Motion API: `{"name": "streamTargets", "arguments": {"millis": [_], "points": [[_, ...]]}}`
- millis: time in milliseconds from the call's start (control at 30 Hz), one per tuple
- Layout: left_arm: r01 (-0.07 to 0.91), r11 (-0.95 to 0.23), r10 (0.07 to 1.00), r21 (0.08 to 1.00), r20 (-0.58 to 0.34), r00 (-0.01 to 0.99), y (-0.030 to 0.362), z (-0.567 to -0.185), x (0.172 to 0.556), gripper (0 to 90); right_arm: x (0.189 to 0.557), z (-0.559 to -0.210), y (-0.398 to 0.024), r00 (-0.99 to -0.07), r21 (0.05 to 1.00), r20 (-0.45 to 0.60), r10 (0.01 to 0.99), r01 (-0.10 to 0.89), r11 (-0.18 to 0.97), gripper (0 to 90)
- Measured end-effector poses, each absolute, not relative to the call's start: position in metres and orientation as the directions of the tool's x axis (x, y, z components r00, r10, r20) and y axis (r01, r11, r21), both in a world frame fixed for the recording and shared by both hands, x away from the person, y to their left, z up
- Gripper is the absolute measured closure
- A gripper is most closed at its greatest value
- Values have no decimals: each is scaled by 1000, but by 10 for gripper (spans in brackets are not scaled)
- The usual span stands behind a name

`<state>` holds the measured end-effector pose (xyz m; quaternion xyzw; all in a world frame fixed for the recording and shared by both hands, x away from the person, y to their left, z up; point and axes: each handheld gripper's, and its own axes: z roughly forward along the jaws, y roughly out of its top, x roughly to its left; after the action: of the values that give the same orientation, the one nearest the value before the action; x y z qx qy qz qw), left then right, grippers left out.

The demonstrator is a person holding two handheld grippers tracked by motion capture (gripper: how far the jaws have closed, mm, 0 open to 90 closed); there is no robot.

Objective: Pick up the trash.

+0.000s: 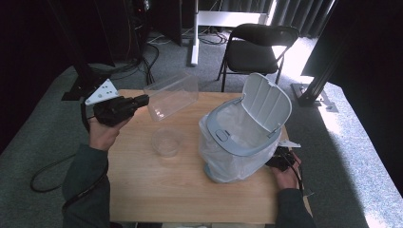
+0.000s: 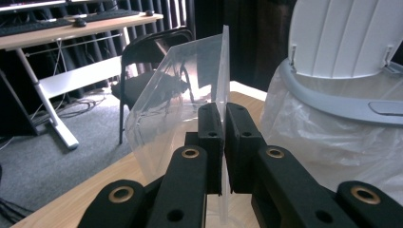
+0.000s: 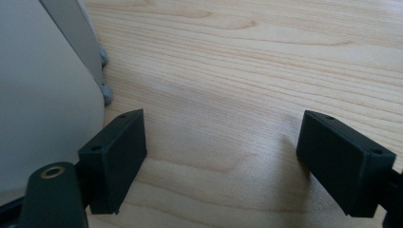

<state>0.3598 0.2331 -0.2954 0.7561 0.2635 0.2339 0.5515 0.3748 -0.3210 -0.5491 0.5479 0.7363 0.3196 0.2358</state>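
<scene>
Holding clear container [image 1: 172, 96] wall in closed left gripper [image 2: 222, 142] | right gripper [image 3: 221, 156] wide open, empty

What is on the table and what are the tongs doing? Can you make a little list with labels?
left tongs: shut on the wall of the clear plastic box, holding it tilted above the table
right tongs: open, nothing between them, beside the bin
bin: grey, lid flipped up, lined with a clear bag
small clear round dish: on the table between box and bin, untouched
table: light wood
behind the table: a black folding chair
</scene>
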Motion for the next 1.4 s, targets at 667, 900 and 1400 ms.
{"name": "streamTargets", "arguments": {"millis": [667,900,1400], "points": [[100,-275,618,956,96,781,224,-278,355,863,375,-549,-321,-288,729,4,958,657,195,161],[85,-281,601,956,107,792,221,-270,354,863,375,-549,-321,-288,729,3,958,656,195,161],[51,-292,565,955,130,815,207,-257,354,863,375,-549,-321,-288,729,4,958,657,195,161]]}}
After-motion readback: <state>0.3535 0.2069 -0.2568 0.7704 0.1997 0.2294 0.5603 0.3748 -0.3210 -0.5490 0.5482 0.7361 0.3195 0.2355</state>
